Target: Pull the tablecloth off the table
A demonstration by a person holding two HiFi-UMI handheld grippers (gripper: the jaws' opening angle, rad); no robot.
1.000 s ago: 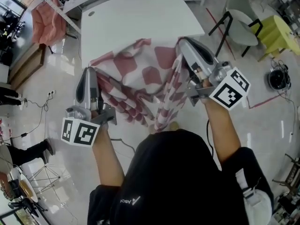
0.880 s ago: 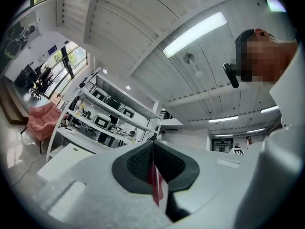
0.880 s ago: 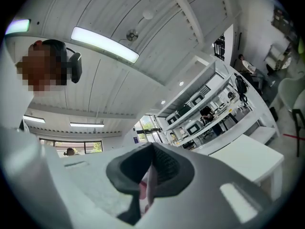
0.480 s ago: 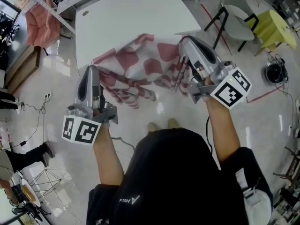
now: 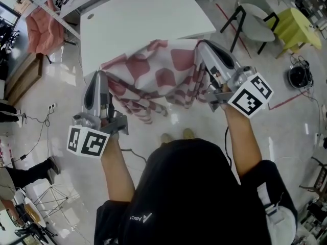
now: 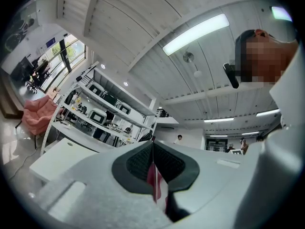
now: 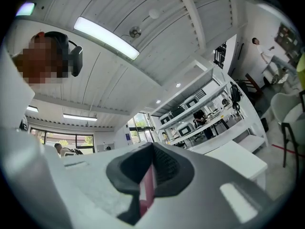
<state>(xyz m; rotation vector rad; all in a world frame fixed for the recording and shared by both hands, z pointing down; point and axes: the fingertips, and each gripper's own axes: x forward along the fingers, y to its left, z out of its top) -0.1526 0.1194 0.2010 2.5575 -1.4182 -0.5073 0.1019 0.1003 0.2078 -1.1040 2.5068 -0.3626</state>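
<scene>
The left gripper [image 5: 99, 77] and right gripper [image 5: 200, 46] each clench a corner of the red-checked tablecloth [image 5: 153, 75], which sags between them above the glossy floor [image 5: 46, 106], with the white table [image 5: 138, 19] just ahead and a chair [image 5: 255, 22] beyond the right one.

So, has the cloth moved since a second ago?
Yes. The cloth has drawn up toward the table; its hanging fold no longer hangs over the shoes.
</scene>
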